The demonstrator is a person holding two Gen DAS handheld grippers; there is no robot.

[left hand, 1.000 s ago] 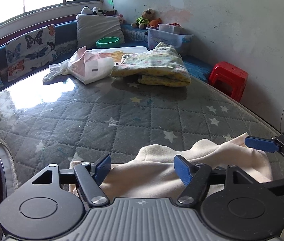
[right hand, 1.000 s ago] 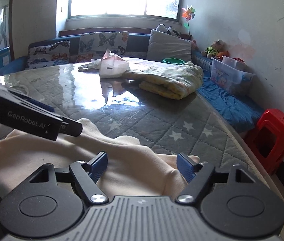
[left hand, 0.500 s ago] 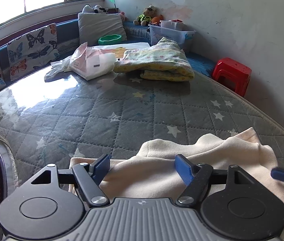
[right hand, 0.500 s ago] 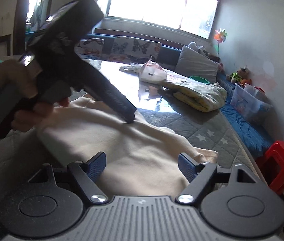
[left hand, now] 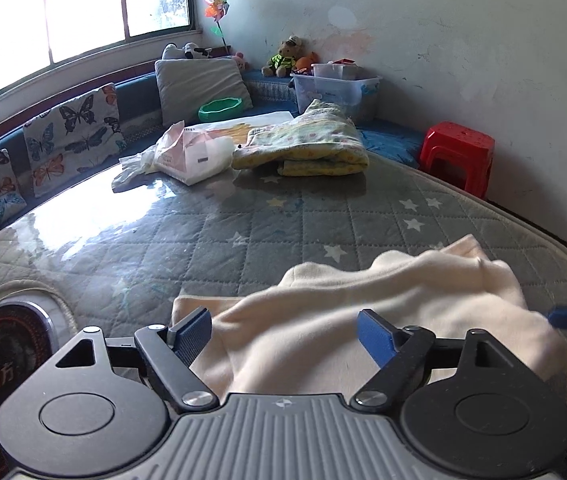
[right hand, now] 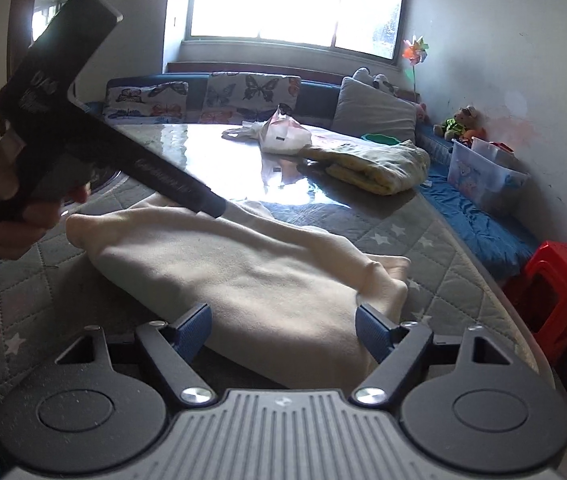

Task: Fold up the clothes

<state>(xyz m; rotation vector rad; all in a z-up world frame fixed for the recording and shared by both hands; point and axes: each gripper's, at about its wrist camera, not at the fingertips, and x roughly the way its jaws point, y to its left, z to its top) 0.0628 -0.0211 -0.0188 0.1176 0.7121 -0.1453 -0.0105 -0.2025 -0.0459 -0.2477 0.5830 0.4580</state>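
Bg: red stool [left hand: 458, 152] by wall, clear storage bin [left hand: 333, 88] w/ teddy [left hand: 285, 58] beside it, butterfly cushions [left hand: 71, 136], green bowl [left hand: 220, 106], pinwheel [left hand: 216, 6].

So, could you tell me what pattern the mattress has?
Grey quilted diamonds with white stars on the mattress; clearest in the left wrist view.

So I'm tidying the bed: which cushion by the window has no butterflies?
The plain grey cushion, propped beside the green bowl. The other cushions along that bench carry a butterfly print; this one is unpatterned.
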